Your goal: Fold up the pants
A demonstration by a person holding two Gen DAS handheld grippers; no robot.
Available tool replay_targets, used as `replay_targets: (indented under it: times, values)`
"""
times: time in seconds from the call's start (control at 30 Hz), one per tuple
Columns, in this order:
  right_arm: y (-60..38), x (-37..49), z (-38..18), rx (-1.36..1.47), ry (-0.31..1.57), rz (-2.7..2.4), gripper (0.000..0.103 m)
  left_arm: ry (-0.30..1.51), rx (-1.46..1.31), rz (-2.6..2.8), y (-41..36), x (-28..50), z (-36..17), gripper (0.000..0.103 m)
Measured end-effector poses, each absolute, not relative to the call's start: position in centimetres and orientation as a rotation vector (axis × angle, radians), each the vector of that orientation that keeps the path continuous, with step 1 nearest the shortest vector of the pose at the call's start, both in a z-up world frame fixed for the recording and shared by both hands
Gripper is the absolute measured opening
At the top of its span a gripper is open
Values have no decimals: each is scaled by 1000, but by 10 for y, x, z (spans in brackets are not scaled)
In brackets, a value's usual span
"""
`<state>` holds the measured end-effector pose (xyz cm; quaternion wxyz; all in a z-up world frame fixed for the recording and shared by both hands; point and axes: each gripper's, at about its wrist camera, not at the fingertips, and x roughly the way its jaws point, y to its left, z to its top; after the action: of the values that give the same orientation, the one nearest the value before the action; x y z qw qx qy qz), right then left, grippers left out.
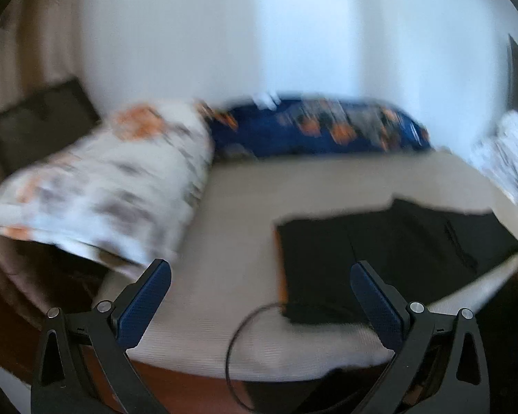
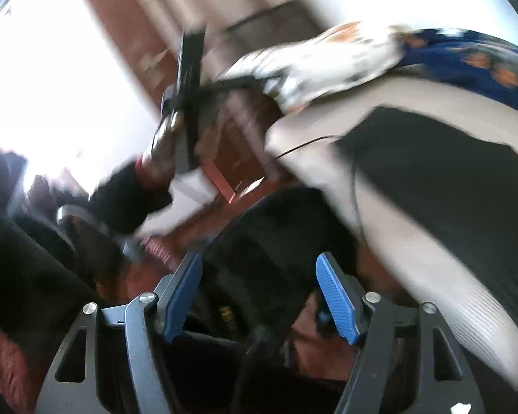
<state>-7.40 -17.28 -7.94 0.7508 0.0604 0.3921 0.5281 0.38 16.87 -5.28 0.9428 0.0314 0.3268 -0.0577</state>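
Both views are smeared by motion blur, so fine detail is lost. In the left wrist view the left tongs [image 1: 260, 276] stand wide apart with nothing between the blue pads, hanging above the near edge of the bed [image 1: 224, 207], whose pale ribbed cover shows bare between the two fingers. The black pants [image 1: 380, 255] lie flat on the right part of the bed as a folded dark block; their left edge runs straight from front to back, and their near corner reaches close to the bed's front edge, just beside the right finger of the left tongs. A thin dark cord [image 1: 238, 345] loops off that near corner and over the bed's front edge. On the left a white flowered pillow [image 1: 114, 179] overhangs the bed's left side, and a blue flowered pillow [image 1: 321, 127] lies along the far edge against the white wall [image 1: 259, 34]. Between the white pillow and the pants the cover is open.

In the right wrist view the right tongs [image 2: 259, 289] are also wide and hold nothing. They sit below and to the side of the bed's corner [image 2: 293, 138], over dark shapes too blurred to name. The pants show on top of the bed, close to its rounded edge.
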Motion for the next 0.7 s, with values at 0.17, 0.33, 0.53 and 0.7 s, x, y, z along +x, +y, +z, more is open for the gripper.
replay_targets:
  times: [0.17,0.33,0.53,0.7]
  values:
    - [-214,-75,-88,259,815,1064,67,811,23,-193,161,53,-90,102]
    - [-241,-71,-98,339,801,997,67,938,-140,-224,181,95,-120,98]
    - [-246,-55,-107,413,797,978,67,1174,-244,-292,189,148,-166,73]
    - [-238,-51,-115,421,817,970,67,1249,-305,-571,166,156,-174,66]
